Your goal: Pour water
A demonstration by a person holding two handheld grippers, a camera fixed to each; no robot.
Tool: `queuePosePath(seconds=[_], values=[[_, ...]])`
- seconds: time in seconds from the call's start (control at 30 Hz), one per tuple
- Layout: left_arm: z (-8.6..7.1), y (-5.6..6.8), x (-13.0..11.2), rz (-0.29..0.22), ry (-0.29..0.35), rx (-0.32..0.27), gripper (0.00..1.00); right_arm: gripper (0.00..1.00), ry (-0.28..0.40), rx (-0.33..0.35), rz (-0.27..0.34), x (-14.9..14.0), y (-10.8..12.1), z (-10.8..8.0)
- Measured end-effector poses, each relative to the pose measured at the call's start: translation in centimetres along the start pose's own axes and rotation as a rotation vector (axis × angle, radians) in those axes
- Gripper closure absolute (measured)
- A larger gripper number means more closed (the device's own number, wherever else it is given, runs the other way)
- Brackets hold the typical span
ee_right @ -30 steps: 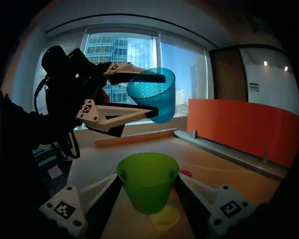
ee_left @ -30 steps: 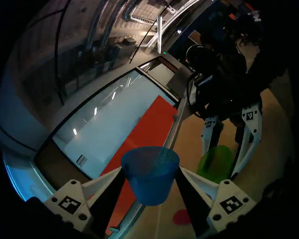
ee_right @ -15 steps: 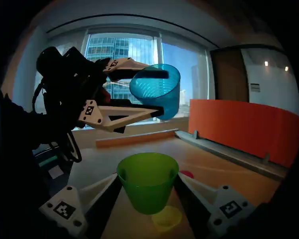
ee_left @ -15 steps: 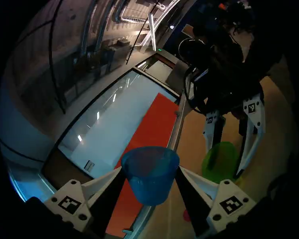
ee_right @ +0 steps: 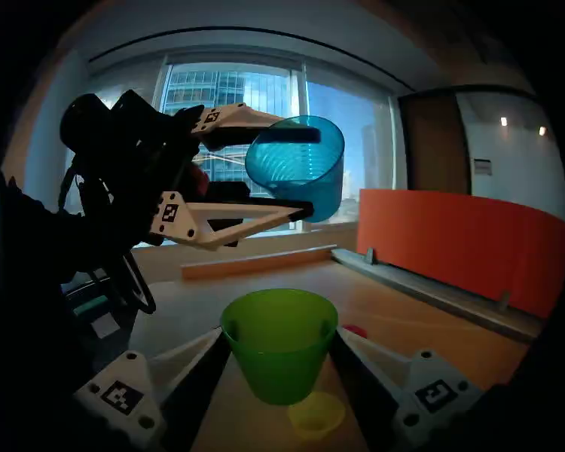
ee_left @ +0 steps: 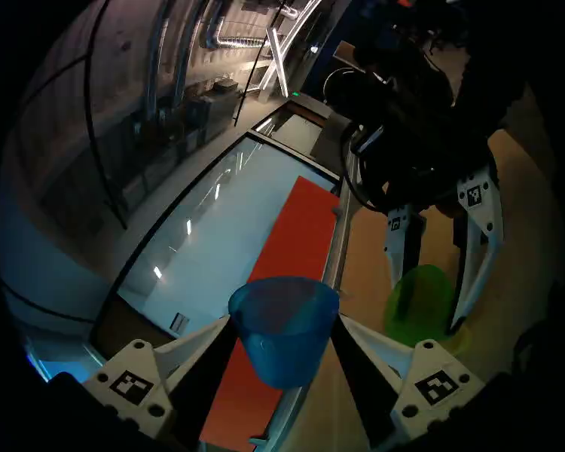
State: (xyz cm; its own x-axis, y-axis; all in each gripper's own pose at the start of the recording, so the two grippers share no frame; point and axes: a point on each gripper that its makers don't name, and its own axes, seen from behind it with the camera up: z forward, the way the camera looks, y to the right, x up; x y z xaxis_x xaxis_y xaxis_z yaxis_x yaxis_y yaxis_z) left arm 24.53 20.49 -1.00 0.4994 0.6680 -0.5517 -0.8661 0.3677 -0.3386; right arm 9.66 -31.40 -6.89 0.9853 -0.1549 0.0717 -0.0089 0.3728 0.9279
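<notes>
My left gripper is shut on a blue translucent cup. In the right gripper view that same blue cup hangs high above the table, tipped so its mouth faces down and toward me, held by the left gripper. My right gripper is shut on a green cup, upright and low over the wooden table. In the left gripper view the green cup sits between the right gripper's white fingers. I see no water stream.
An orange partition runs along the table's right side. A large window lies behind. A yellow disc and a small red disc lie on the table. A person's dark sleeve is at left.
The blue cup has tipped further and risen slightly to the right over the green cup. The green cup has stayed still.
</notes>
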Motion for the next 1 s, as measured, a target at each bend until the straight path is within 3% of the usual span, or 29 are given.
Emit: queuePosePath(seconds=[1.0], values=[[-0.19,-0.83,0.42,0.095,0.003,0.028,0.16,0.11,0.006,-0.001,-0.007,0.25,0.06,0.04]])
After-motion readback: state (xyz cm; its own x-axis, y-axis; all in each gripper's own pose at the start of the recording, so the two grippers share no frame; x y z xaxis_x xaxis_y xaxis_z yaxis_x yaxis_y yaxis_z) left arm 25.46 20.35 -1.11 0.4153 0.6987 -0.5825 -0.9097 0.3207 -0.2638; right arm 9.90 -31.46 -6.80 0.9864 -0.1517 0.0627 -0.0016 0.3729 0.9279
